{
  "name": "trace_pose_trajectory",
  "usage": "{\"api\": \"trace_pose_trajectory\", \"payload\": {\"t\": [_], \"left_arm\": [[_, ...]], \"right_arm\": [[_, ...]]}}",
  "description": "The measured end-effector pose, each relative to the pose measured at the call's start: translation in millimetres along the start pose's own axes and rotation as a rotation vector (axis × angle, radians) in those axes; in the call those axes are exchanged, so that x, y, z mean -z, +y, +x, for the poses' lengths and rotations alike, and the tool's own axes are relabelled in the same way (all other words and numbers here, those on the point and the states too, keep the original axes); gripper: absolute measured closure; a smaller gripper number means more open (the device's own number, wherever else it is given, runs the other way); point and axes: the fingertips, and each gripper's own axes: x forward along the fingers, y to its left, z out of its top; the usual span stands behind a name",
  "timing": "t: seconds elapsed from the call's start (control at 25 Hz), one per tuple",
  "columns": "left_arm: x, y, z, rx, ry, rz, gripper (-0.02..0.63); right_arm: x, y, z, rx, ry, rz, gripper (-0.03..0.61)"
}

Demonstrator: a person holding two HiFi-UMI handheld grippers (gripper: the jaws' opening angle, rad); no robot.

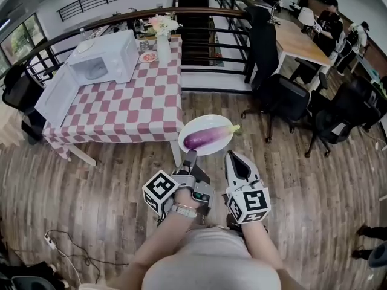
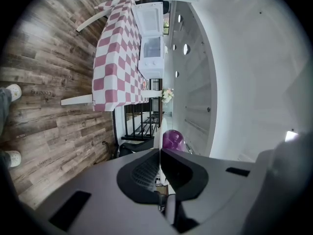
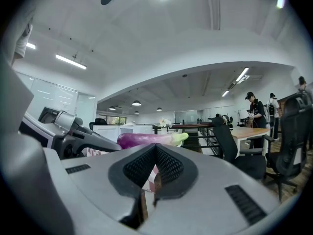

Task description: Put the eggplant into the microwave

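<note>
A purple eggplant [image 1: 207,138] with a green stem lies on a white plate [image 1: 192,130], carried in the air over the wood floor just off the table's near right corner. My left gripper [image 1: 190,156] is shut on the plate's near rim, and my right gripper [image 1: 232,155] is shut on the rim beside it. In the left gripper view the eggplant [image 2: 172,139] shows past the thin plate edge. The eggplant [image 3: 146,139] lies just above the right jaws. The white microwave [image 1: 103,59] stands at the back left of the checkered table [image 1: 139,110], its door [image 1: 55,95] swung open.
A flower vase [image 1: 163,36] and a small dish [image 1: 147,57] stand right of the microwave. A black railing [image 1: 205,23] runs behind the table. Black office chairs [image 1: 284,95] crowd the right side. A cable [image 1: 66,246] lies on the floor at lower left.
</note>
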Motion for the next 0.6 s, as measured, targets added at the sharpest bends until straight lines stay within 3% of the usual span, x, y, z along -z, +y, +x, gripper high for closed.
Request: {"api": "trace_pose_trajectory", "payload": {"t": [0.6], "left_arm": [[-111, 6, -47, -0.026, -0.156, -0.009, 0.601]], "right_arm": [[3, 99, 69, -0.162, -0.001, 0.016, 0.554]]}}
